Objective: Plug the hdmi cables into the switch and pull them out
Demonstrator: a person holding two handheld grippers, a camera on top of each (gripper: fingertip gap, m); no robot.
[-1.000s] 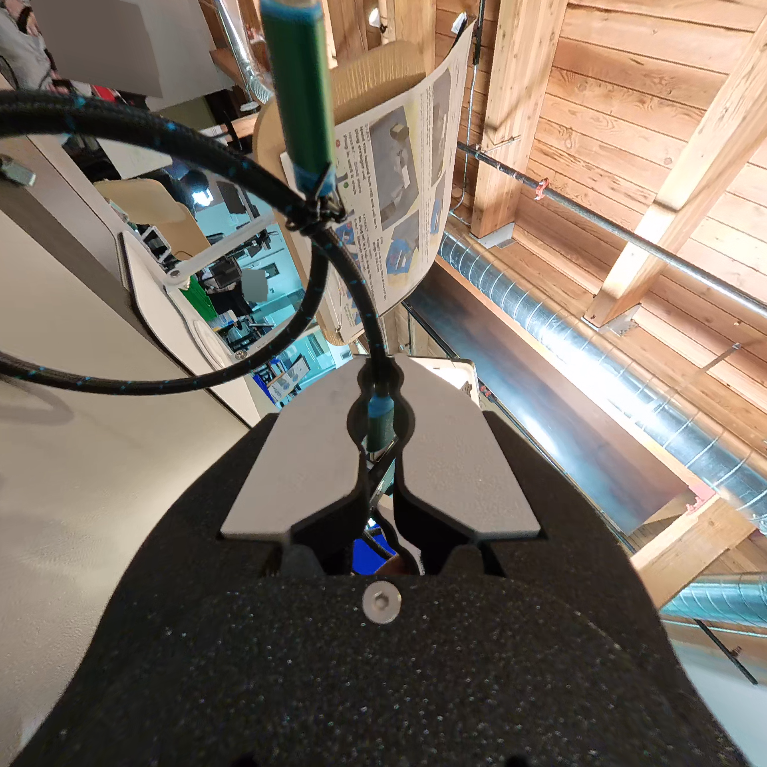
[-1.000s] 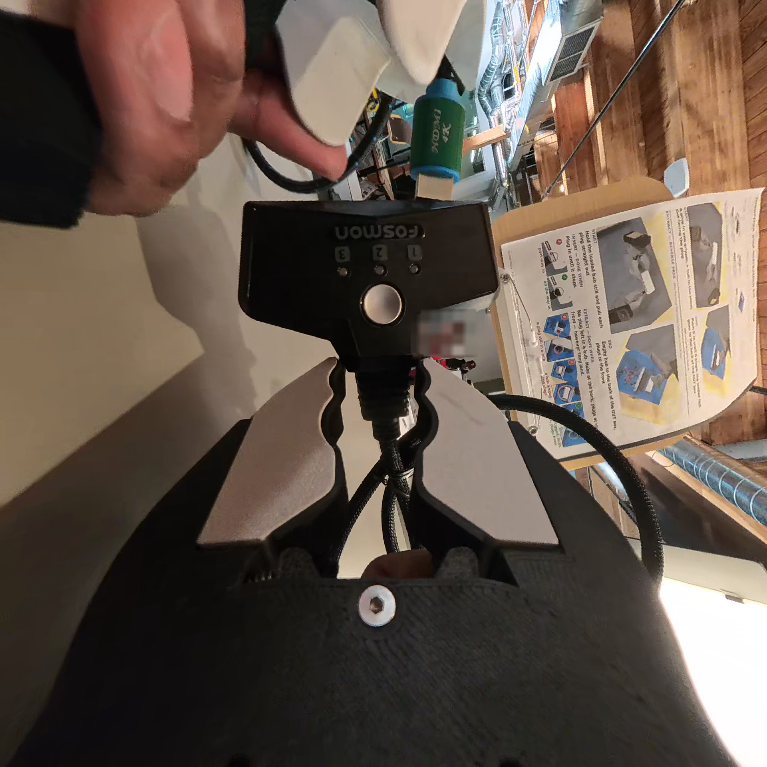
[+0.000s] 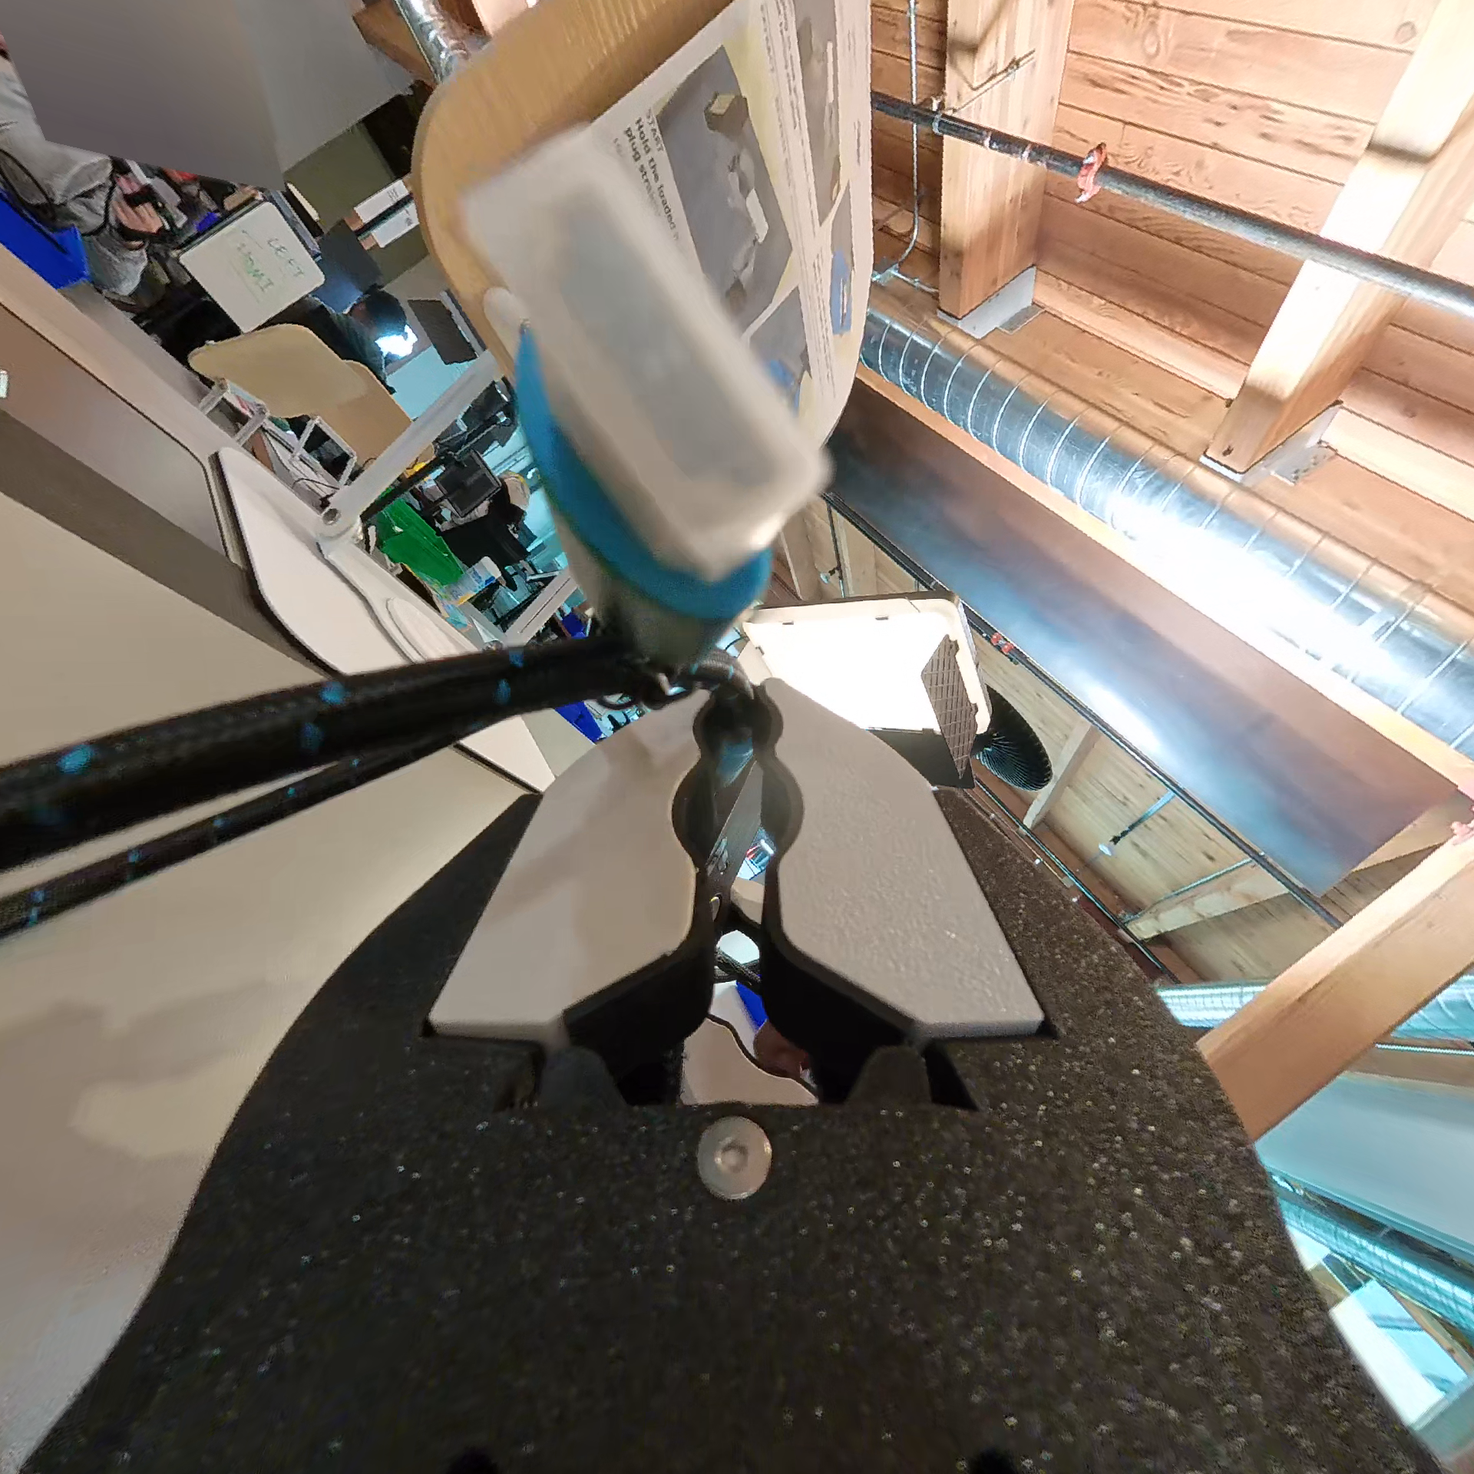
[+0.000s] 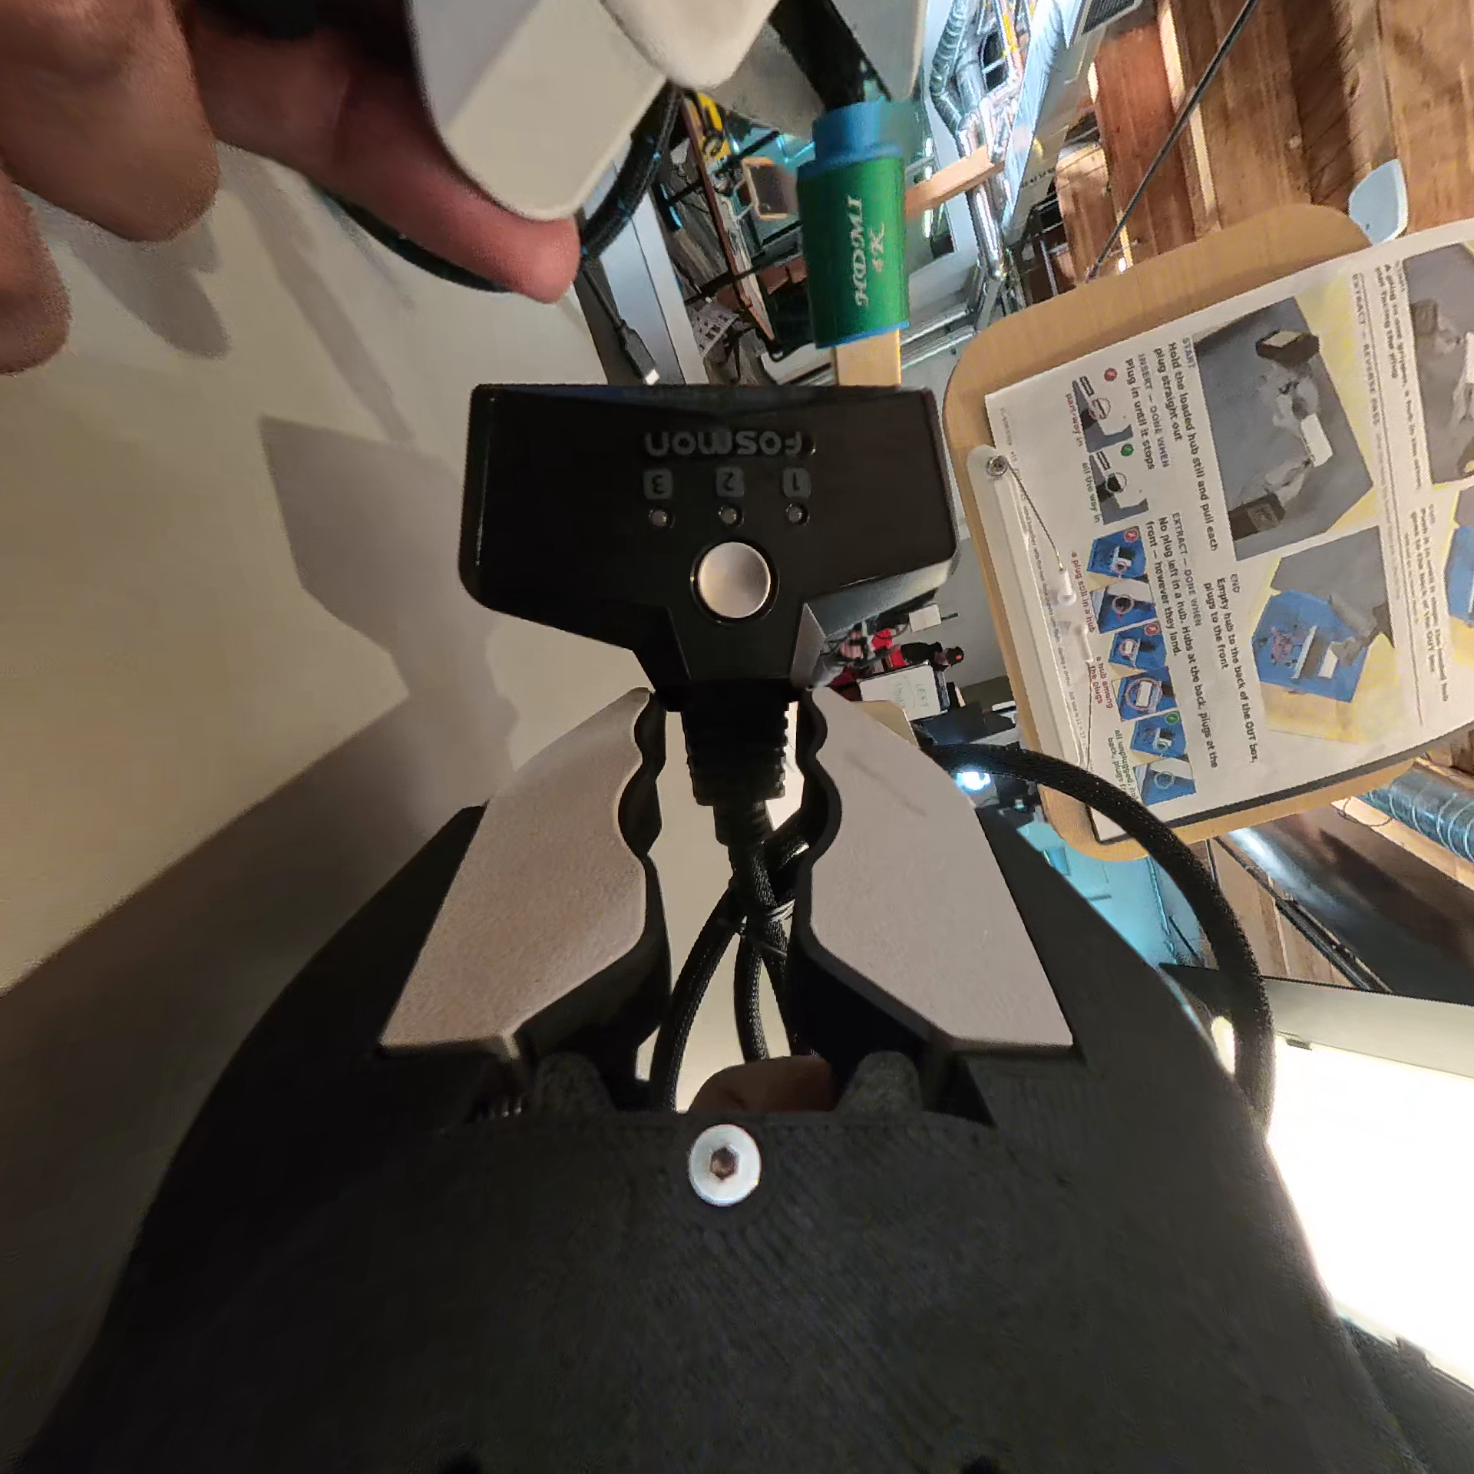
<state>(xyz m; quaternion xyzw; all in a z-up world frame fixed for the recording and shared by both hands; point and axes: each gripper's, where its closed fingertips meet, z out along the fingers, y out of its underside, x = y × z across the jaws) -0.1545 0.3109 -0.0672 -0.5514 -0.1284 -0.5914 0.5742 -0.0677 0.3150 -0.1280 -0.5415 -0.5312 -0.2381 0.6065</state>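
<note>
While my left hand-held gripper [image 3: 738, 718] is closed on the black braided cable [image 3: 239, 742] just behind its green plug [image 4: 855, 239], the plug's metal tip stands above the black switch box [image 4: 702, 510], apart from it. My right hand-held gripper [image 4: 730, 718] grips the ribbed cable neck under that box. At the right stands a printed sheet [image 4: 1276, 518] on a wooden board.
</note>
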